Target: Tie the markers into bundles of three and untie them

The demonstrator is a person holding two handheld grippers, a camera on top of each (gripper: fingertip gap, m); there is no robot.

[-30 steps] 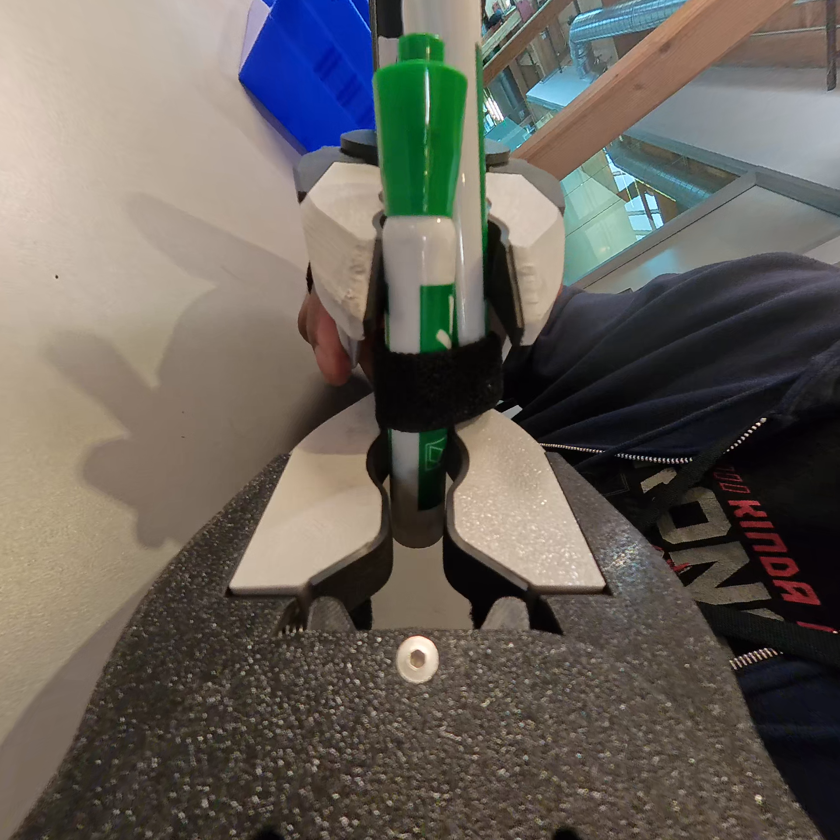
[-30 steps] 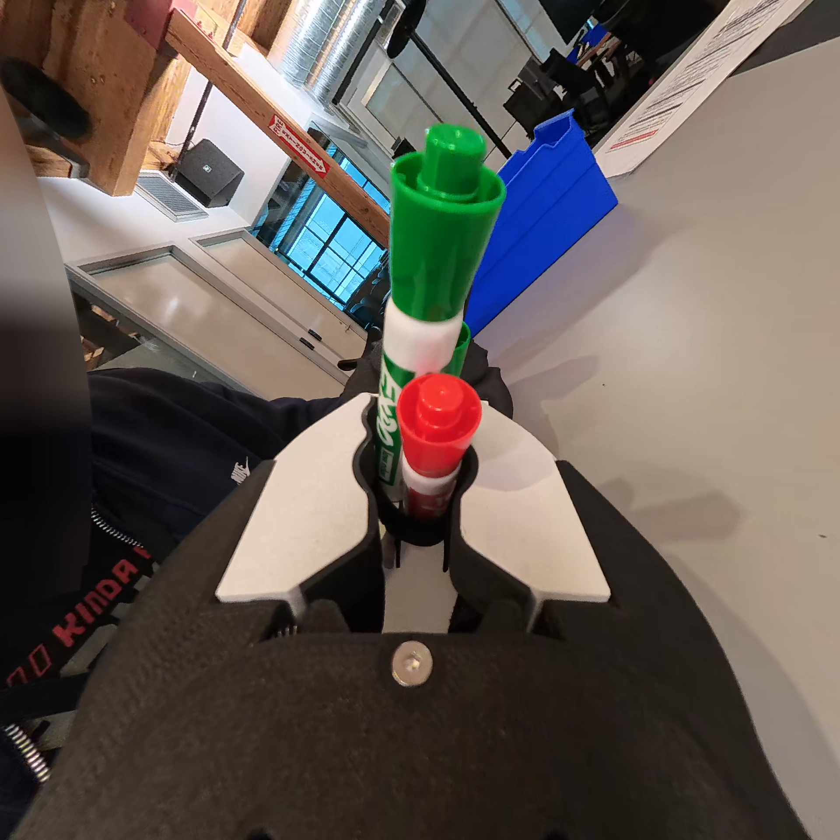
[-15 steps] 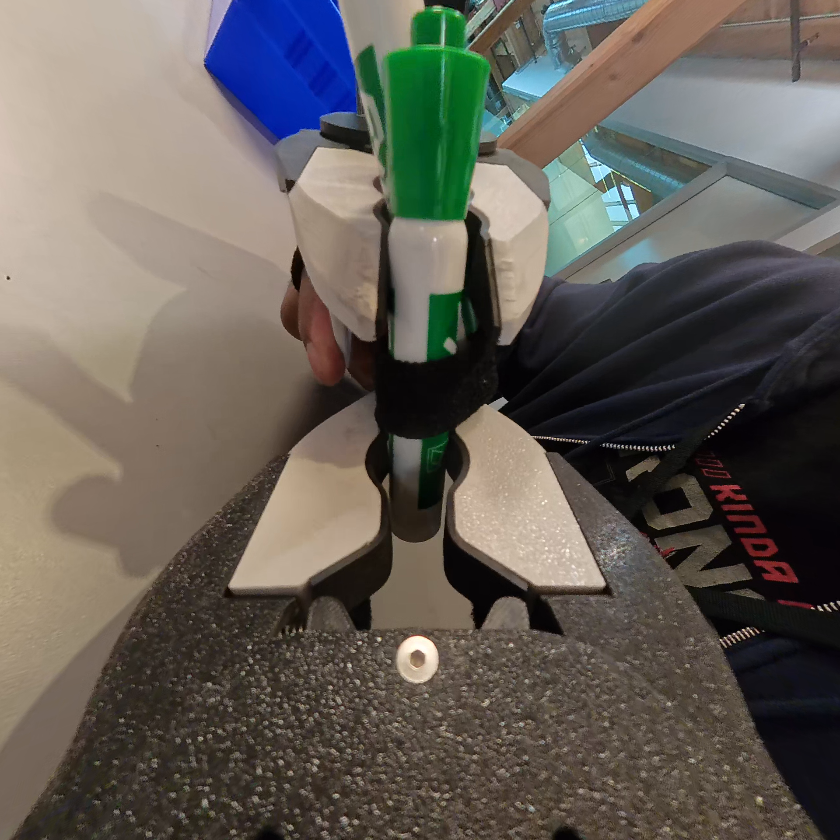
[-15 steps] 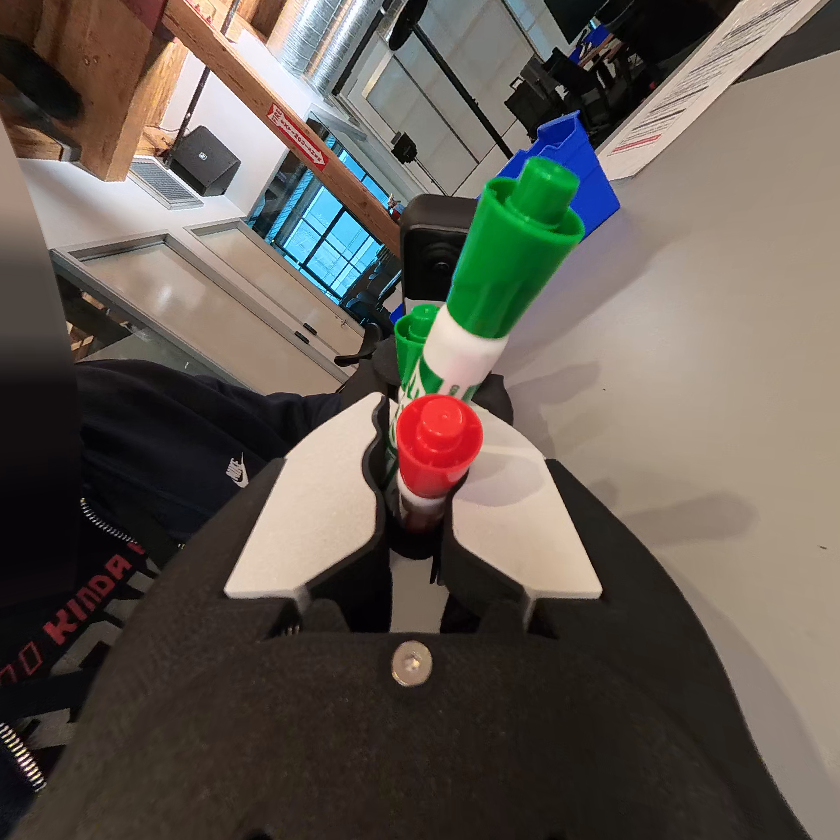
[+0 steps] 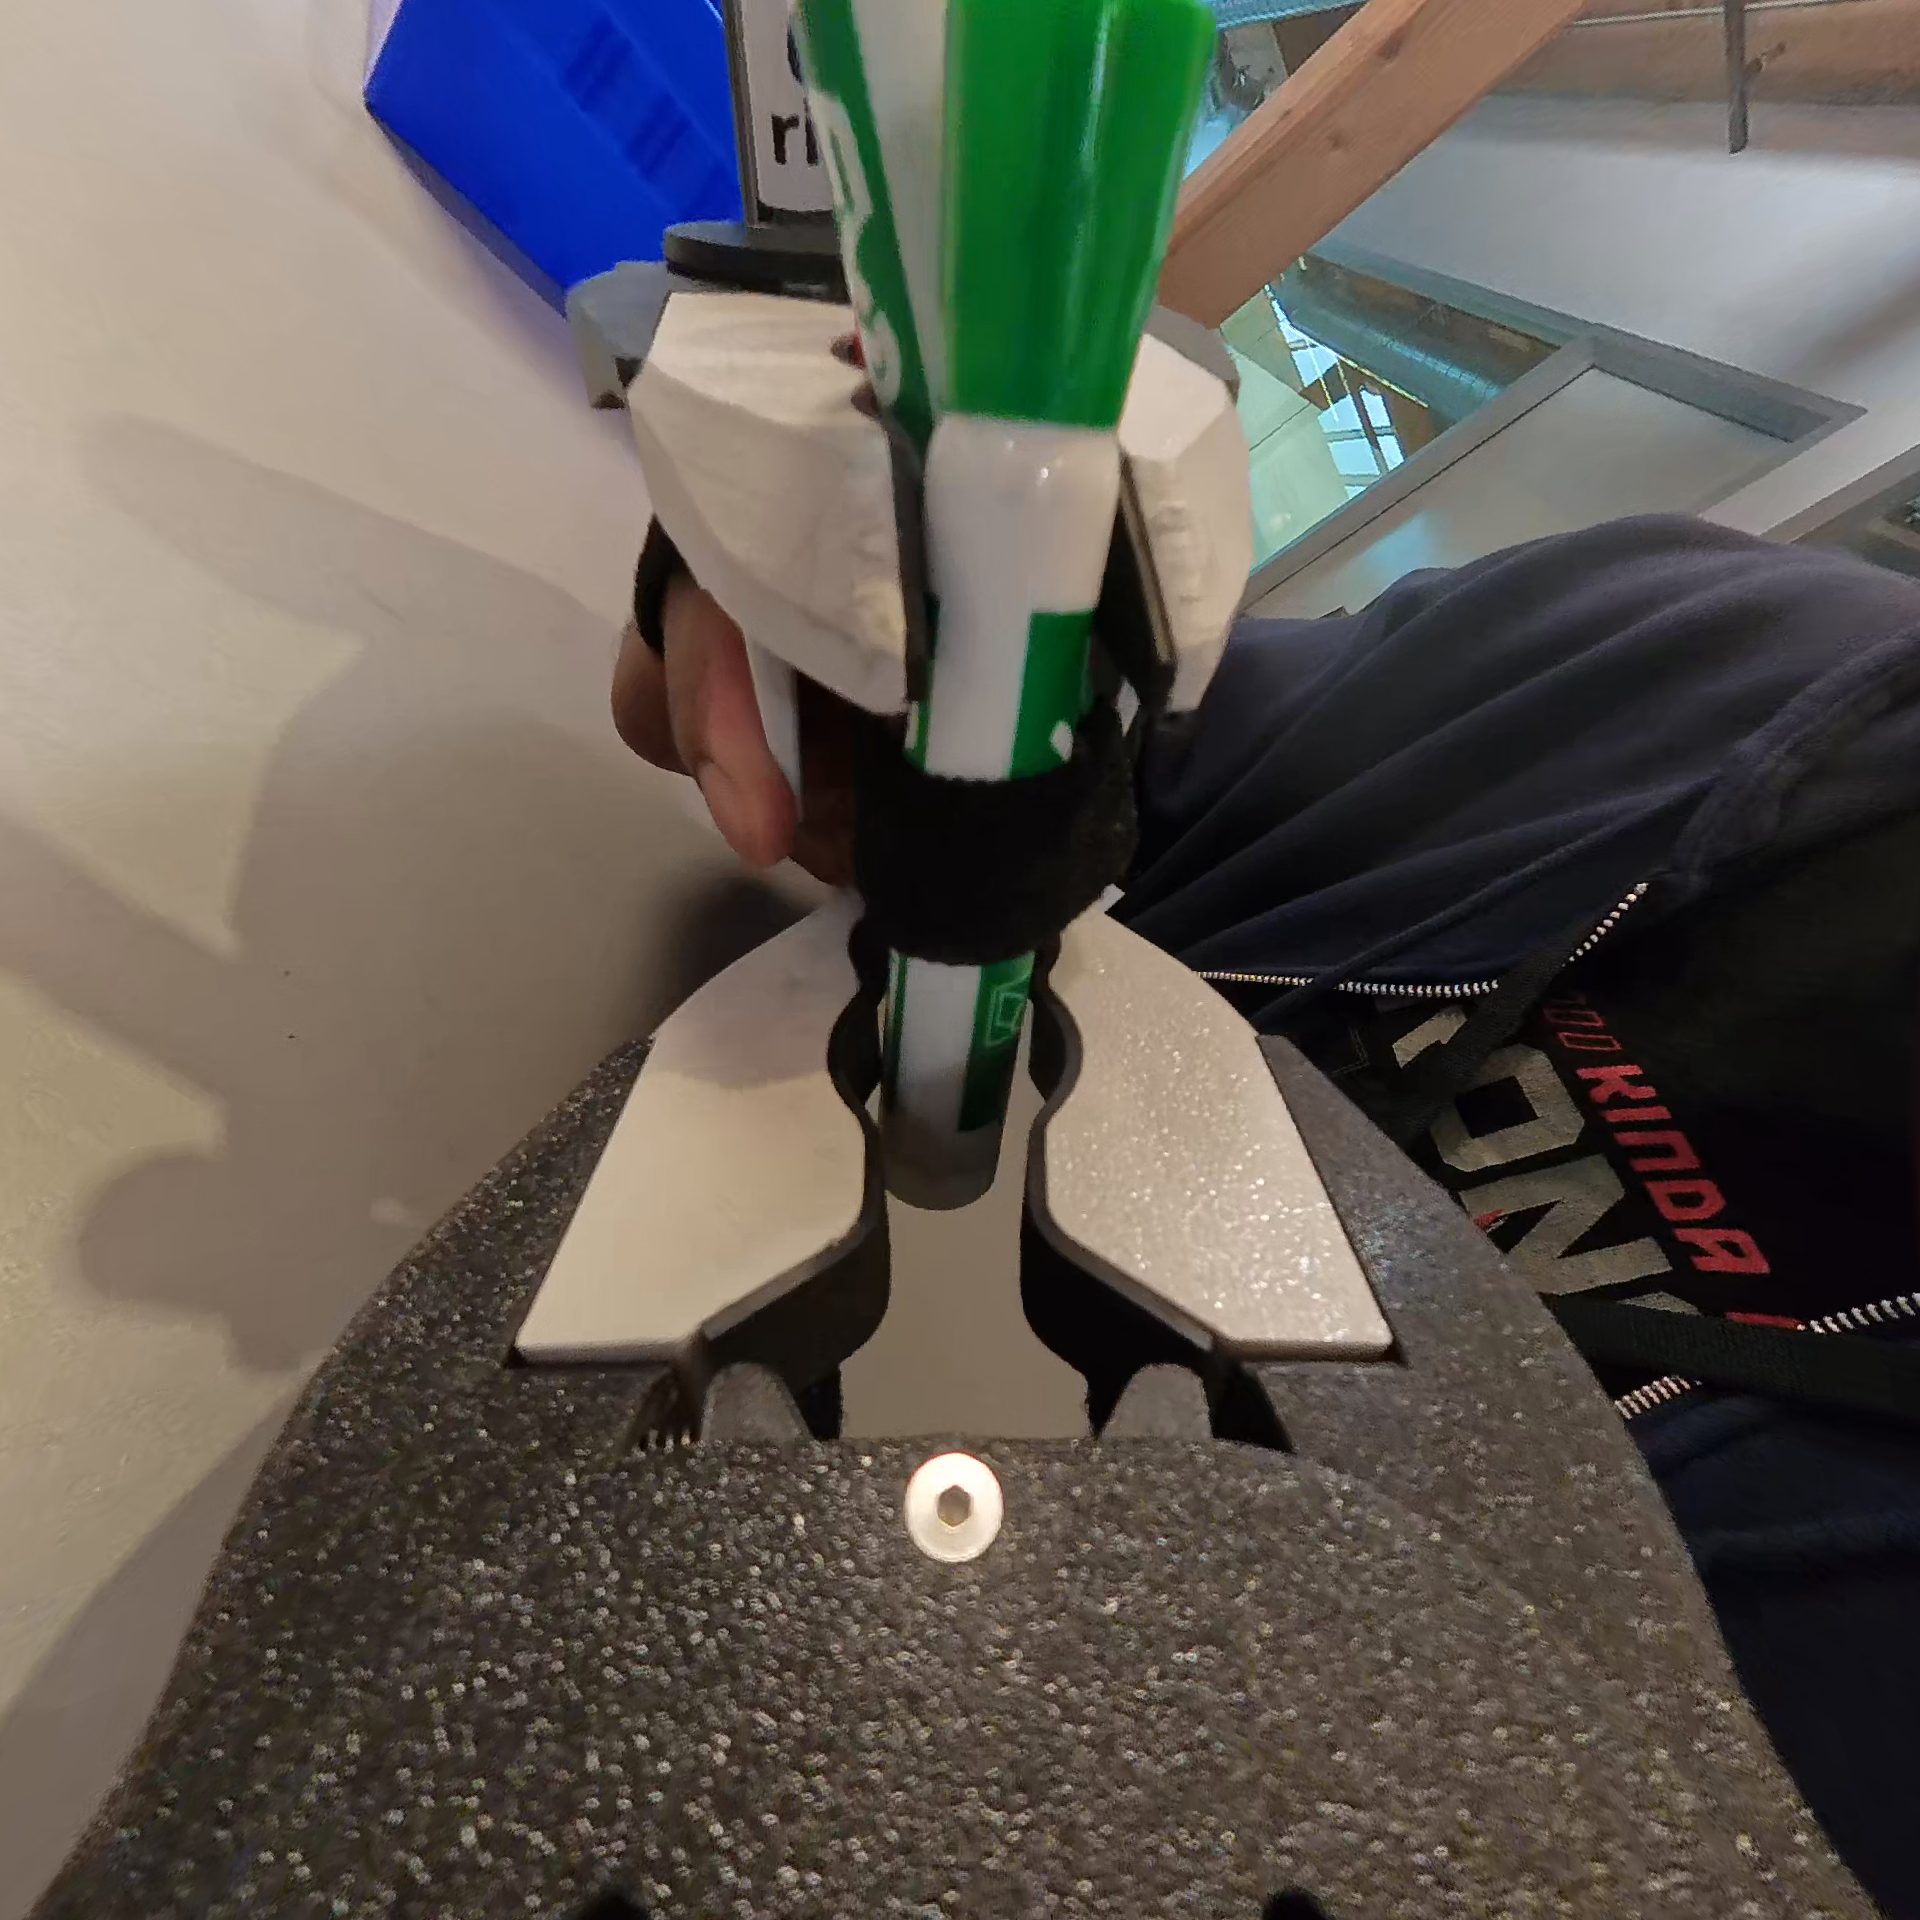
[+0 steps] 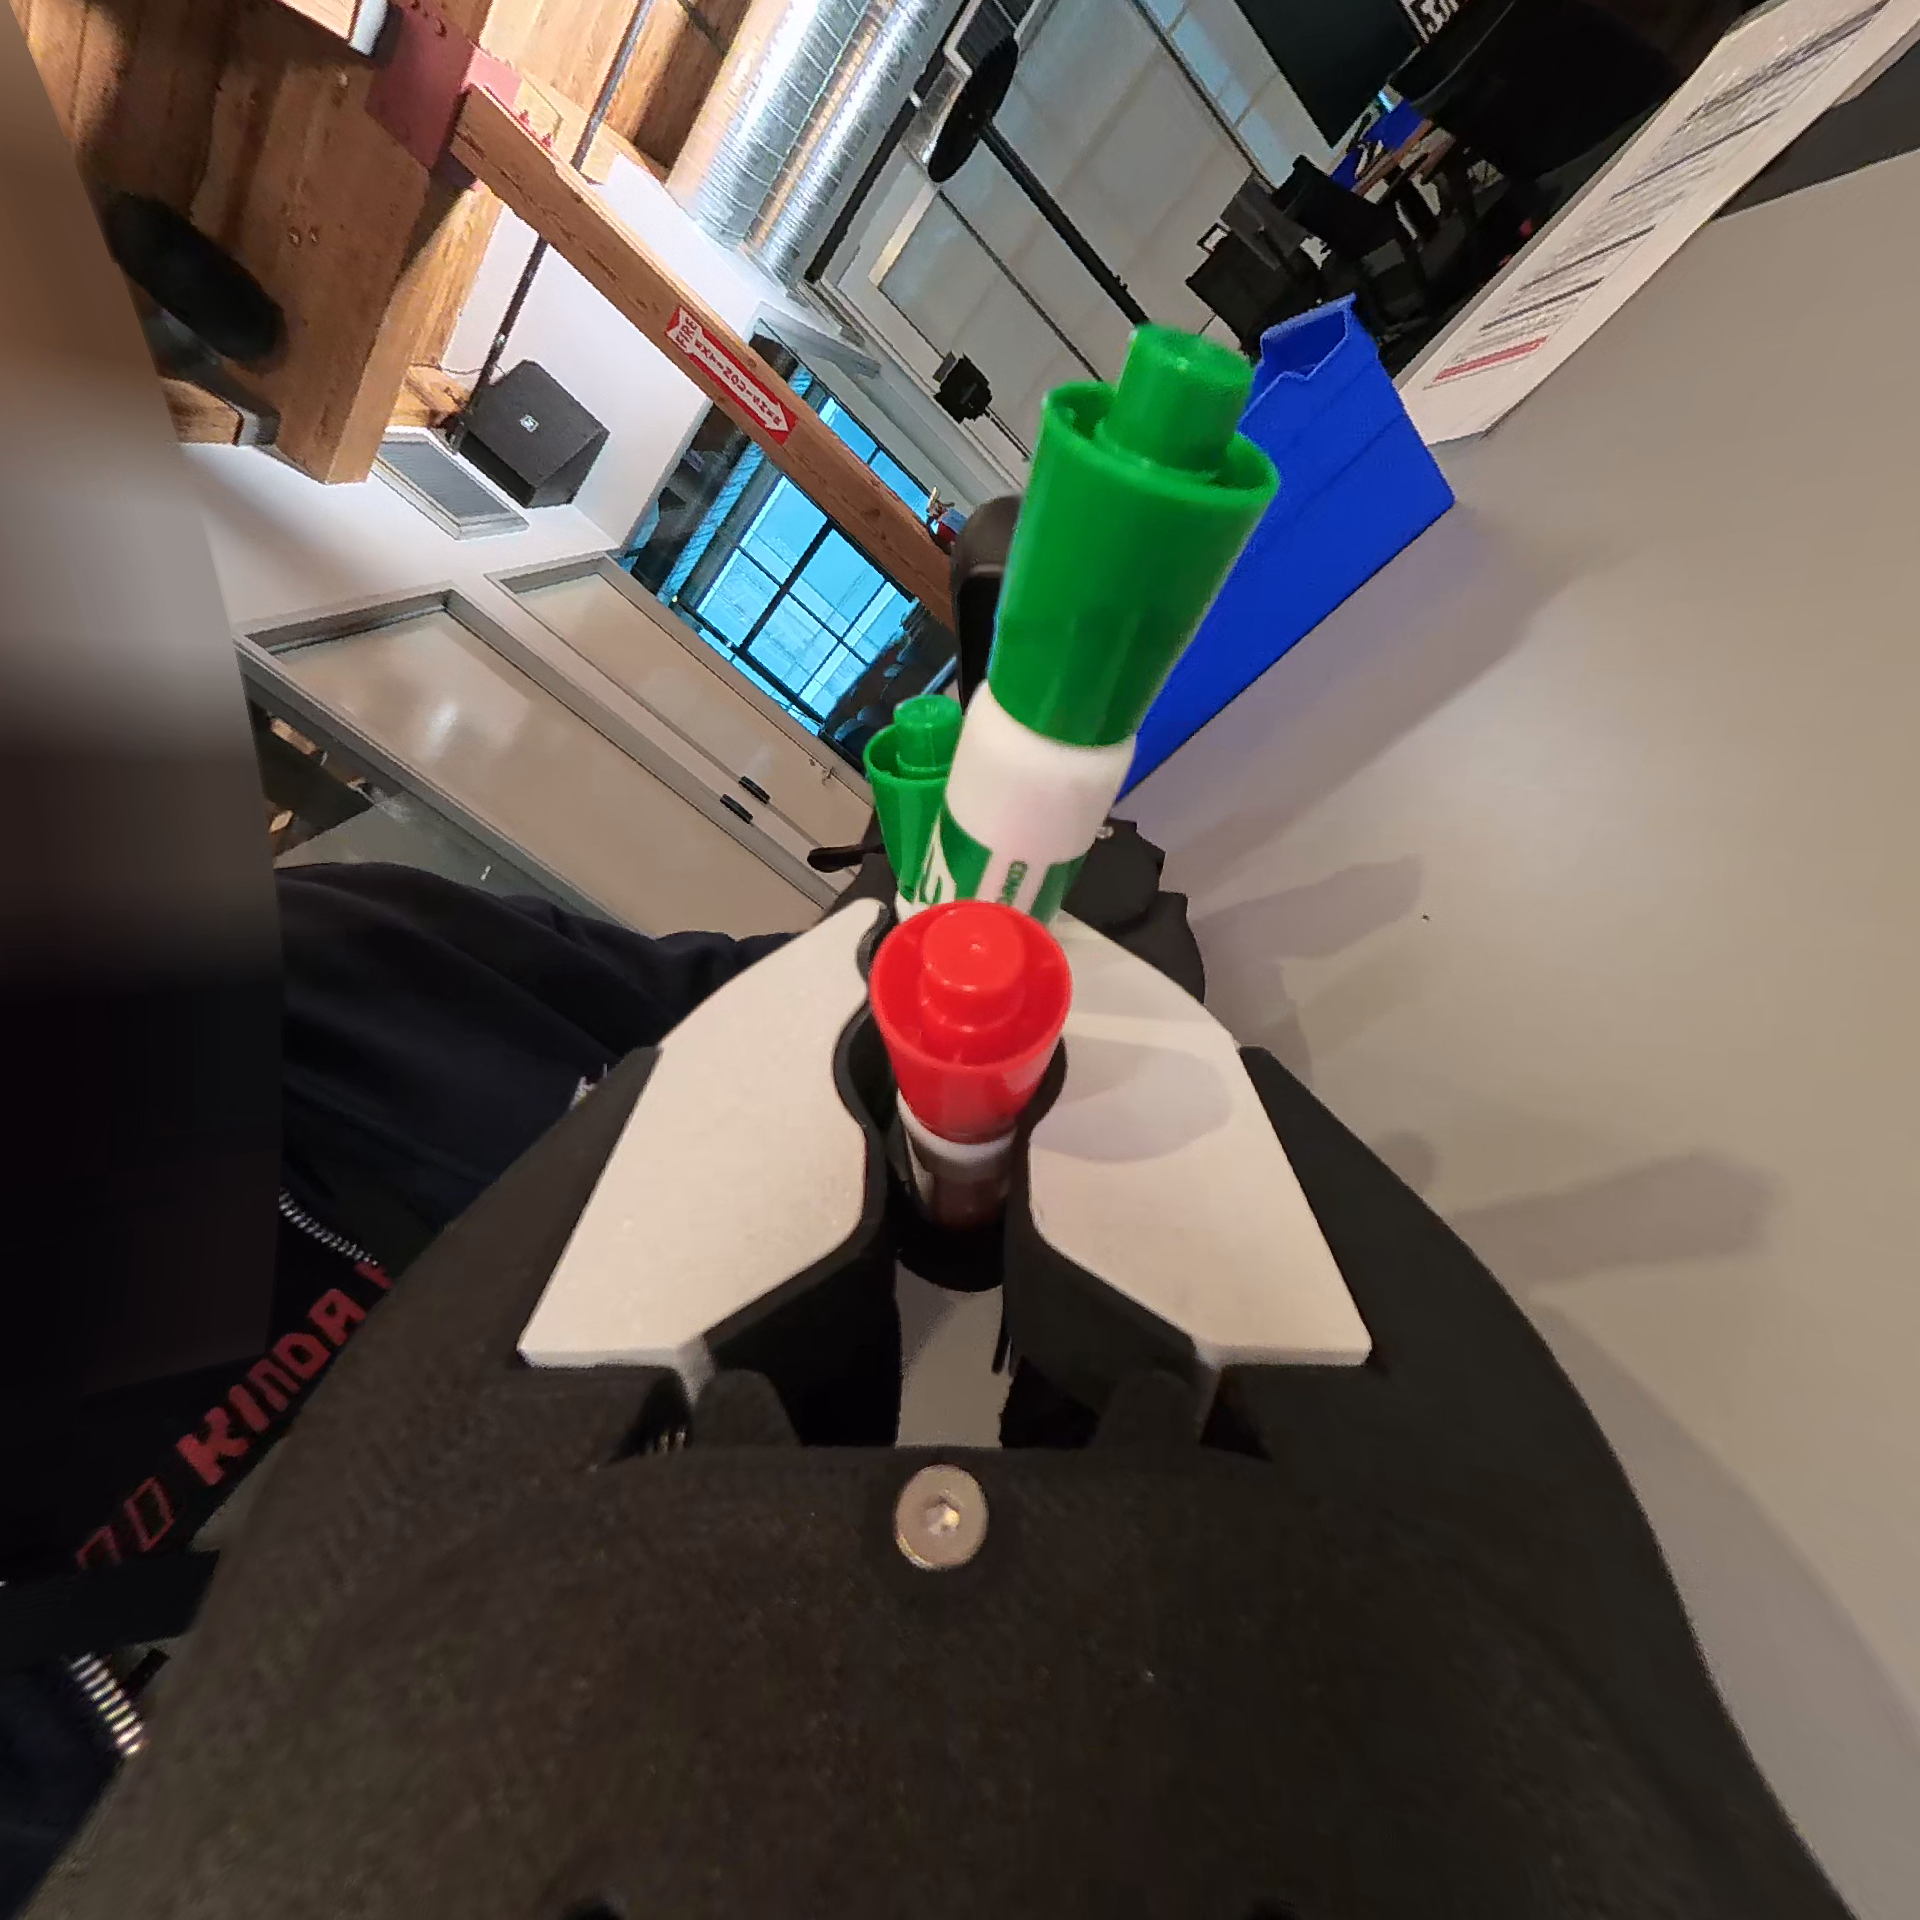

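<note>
Grey table (image 6: 1621,831) (blue bin (image 6: 1320,520) atop)

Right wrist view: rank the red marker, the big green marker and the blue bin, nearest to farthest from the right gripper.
1. Red marker: clamped between the right gripper jaws.
2. Big green marker: just beyond, leaning up and right.
3. Blue bin: far back on the table, upper right.

The big green marker (image 6: 1101,665) has tilted right, baring a second green marker (image 6: 914,769) behind the red marker (image 6: 971,1023).
</note>
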